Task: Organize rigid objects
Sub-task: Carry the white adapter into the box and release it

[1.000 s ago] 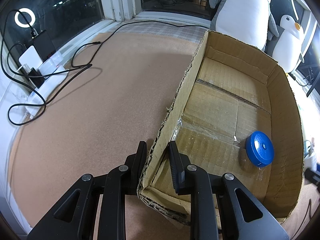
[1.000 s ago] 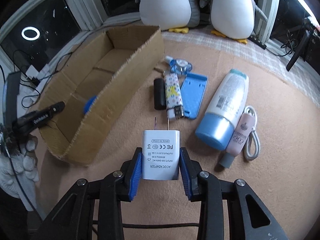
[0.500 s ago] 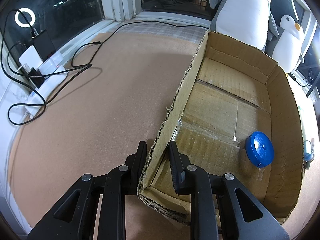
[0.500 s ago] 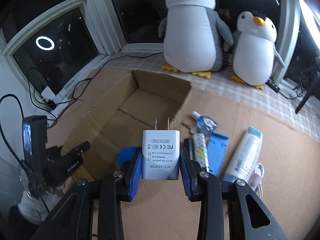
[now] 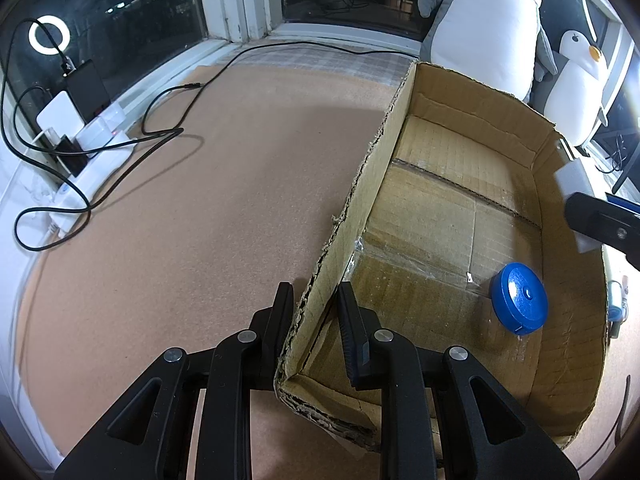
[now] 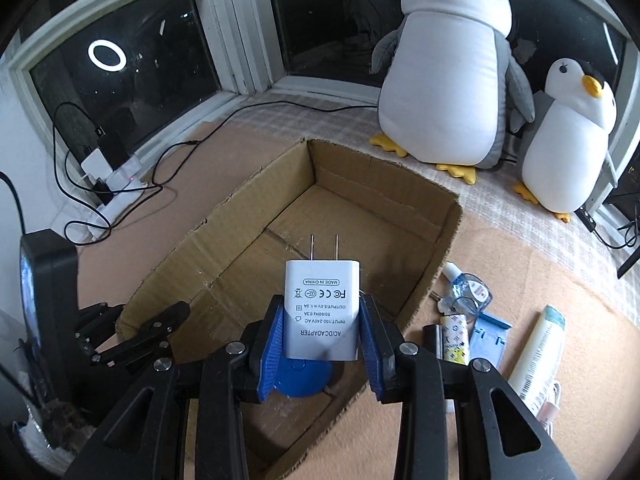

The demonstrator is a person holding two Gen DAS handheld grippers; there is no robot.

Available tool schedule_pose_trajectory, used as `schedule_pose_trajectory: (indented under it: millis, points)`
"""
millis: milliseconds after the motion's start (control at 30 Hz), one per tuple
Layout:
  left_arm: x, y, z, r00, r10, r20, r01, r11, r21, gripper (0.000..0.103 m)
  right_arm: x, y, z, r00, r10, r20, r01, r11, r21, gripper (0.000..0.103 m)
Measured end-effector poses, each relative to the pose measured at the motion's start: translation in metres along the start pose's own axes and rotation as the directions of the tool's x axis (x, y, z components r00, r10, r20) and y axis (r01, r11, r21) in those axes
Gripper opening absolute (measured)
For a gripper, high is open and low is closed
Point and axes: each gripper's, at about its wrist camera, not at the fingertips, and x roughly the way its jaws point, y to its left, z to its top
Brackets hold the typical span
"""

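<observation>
My left gripper (image 5: 316, 312) is shut on the near left wall of the open cardboard box (image 5: 360, 184), one finger outside and one inside. A blue round tape measure (image 5: 519, 298) lies on the box floor. My right gripper (image 6: 322, 320) is shut on a white AC adapter (image 6: 322, 312), prongs forward, held above the box (image 6: 380, 184). The tape measure (image 6: 304, 380) shows just below it. The adapter (image 5: 574, 200) and right gripper also show at the right edge of the left wrist view. The left gripper (image 6: 136, 336) shows at the box's left corner in the right wrist view.
Two plush penguins (image 6: 448, 80) stand behind the box. Right of the box lie a small blue bottle (image 6: 466, 286), a patterned lighter (image 6: 454, 340), a blue stand (image 6: 488, 340), a lotion bottle (image 6: 540, 356) and a white cable (image 6: 550, 408). A power strip with cables (image 5: 80, 152) sits at left.
My right gripper has carried the adapter from the mat beside the loose items up and over the box. The left gripper has held the box wall still.
</observation>
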Motion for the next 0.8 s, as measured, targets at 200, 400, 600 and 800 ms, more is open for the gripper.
schedule_pose_trajectory:
  millis: [200,400,600,800]
  points:
    - [0.0,0.0,0.0,1.0,0.0,0.0,0.0,1.0,-0.001,0.021,0.01,-0.004,0.007,1.0,-0.001,-0.004,0.001,1.0,0.011,0.032]
    - [0.0,0.001,0.0,1.0,0.0,0.0,0.0,1.0,0.0,0.021,0.012,-0.005,0.012,1.0,-0.011,0.004,0.011,1.0,0.0,0.033]
    - [0.001,0.0,-0.001,1.0,0.001,0.002,-0.001,1.0,0.001,0.021,0.005,-0.006,0.013,0.999,-0.027,0.043,0.028,1.0,-0.012,0.054]
    - [0.001,0.0,-0.001,1.0,0.001,0.002,-0.001,1.0,0.002,0.021,-0.003,-0.012,0.015,0.998,-0.028,0.052,0.028,1.0,0.001,0.055]
